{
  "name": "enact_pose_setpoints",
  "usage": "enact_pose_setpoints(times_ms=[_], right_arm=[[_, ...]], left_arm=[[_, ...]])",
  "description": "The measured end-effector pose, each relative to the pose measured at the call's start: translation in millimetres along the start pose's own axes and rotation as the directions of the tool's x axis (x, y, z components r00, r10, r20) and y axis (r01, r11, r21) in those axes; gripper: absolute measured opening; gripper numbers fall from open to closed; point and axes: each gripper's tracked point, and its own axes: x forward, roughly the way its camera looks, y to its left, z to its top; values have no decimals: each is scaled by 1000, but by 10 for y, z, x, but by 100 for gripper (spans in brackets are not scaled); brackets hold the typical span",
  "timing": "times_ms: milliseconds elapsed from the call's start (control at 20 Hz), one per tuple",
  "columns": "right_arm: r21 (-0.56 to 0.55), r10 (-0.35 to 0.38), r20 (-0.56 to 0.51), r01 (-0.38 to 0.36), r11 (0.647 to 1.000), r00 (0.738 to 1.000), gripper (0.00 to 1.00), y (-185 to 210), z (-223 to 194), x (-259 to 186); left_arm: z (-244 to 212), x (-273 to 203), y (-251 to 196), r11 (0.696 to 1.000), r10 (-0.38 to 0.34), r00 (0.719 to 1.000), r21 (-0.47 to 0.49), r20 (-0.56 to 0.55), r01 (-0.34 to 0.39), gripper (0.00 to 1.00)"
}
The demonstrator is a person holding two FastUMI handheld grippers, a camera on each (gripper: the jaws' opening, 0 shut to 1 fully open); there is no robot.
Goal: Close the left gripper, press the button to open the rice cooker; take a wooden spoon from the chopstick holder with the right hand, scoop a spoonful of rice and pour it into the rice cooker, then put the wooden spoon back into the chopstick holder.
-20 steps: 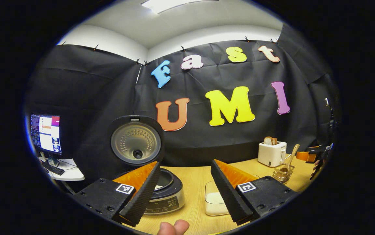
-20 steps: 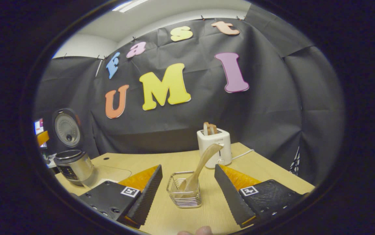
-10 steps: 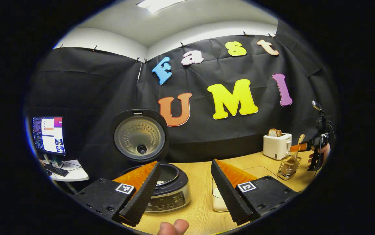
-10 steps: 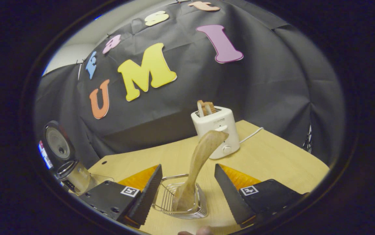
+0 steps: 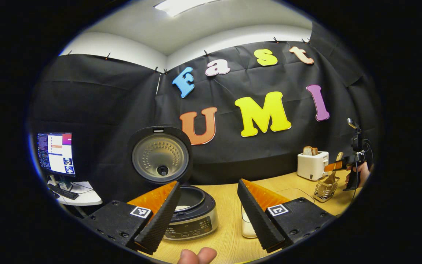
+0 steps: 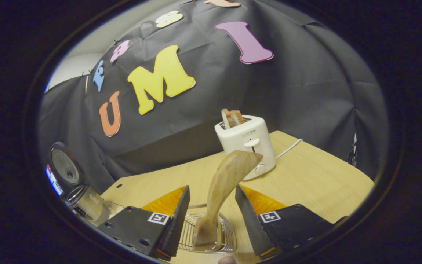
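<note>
In the right gripper view, the right gripper (image 6: pixel 211 216) hangs low over the light wooden bench (image 6: pixel 317 183), its jaws parted to a moderate gap with the handle of the pale wooden spoon (image 6: pixel 225 183) standing between them. Neither finger touches the handle; a slim gap shows on each side. The spoon leans up and to the right out of the small wire chopstick holder (image 6: pixel 225 238), which sits on the bench just beneath the jaws. Behind the spoon stands a white two-slot toaster (image 6: pixel 247 141) with slices of bread poking out of its top and a white cord running off to the right.

In the left gripper view, the left gripper (image 5: pixel 207 220) has its jaws spread wide with nothing between them, held above the bench. Past its left finger sits the round silver-and-black rice cooker (image 5: pixel 192 216), its lid swung upright so the dimpled metal inner face looks toward the camera. Beside the cooker, partly hidden behind the right finger, is a clear container of white rice (image 5: pixel 247 225). Far to the right in this same view, a hand holds the right gripper at the chopstick holder near the toaster. A lit computer monitor (image 5: pixel 55 153) stands on a white side table at the left edge.
</note>
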Motion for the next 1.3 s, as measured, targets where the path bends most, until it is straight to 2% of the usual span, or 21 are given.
enact_pose_setpoints(times_ms=[50, 100, 200, 250, 350, 400, 450, 550, 750, 950, 1150, 1300], right_arm=[[-8, -5, -5, 5, 1000, 1000, 65, 4, -4, 0], [-21, -23, -9, 23, 1000, 1000, 41, -36, -11, 18], [-24, -10, -11, 10, 1000, 1000, 21, -2, 21, -38], [-22, -8, 1, 8, 1000, 1000, 19, 20, 14, 9], [-41, -12, 11, 12, 999, 1000, 5, 62, 65, -56], [-55, -9, 15, 9, 998, 1000, 5, 103, 48, -58], [-73, -14, 19, 16, 997, 1000, 0, 115, 56, -56], [-87, -18, 44, 21, 996, 999, 0, 155, 128, -106], [-111, -14, 102, 26, 994, 995, 0, 286, 369, -233], [-140, -37, 189, 64, 988, 981, 0, 404, 703, -428], [-195, 17, 241, 31, 980, 970, 0, 908, 944, -665], [-237, 90, 229, -34, 971, 969, 0, 1455, 862, -722]], left_arm=[[6, -1, 12, 1000, 1, 1000, 0, 3, -1, 99], [1, 6, 17, 1000, 4, 1000, 0, 3, -4, 99], [-14, -3, 32, 1000, 8, 1000, 6, -5, -8, 99], [-16, -2, 82, 1000, 19, 1000, 15, -7, -19, 99], [-14, -4, 151, 999, 36, 999, 15, -6, -36, 99], [-21, 2, 139, 999, 34, 999, 4, -7, -34, 99], [-26, 1, 123, 1000, 30, 1000, -8, -10, -30, 99], [-4, -6, 120, 1000, 25, 1000, -19, -8, -25, 99], [-19, 2, 155, 999, 30, 999, -32, -12, -31, 99], [-1, -20, 209, 1000, 19, 1000, -22, -8, -20, 99], [38, -55, 398, 999, 48, 999, -17, 7, -48, 99], [34, -66, 425, 999, 37, 999, -31, -1, -37, 99]])
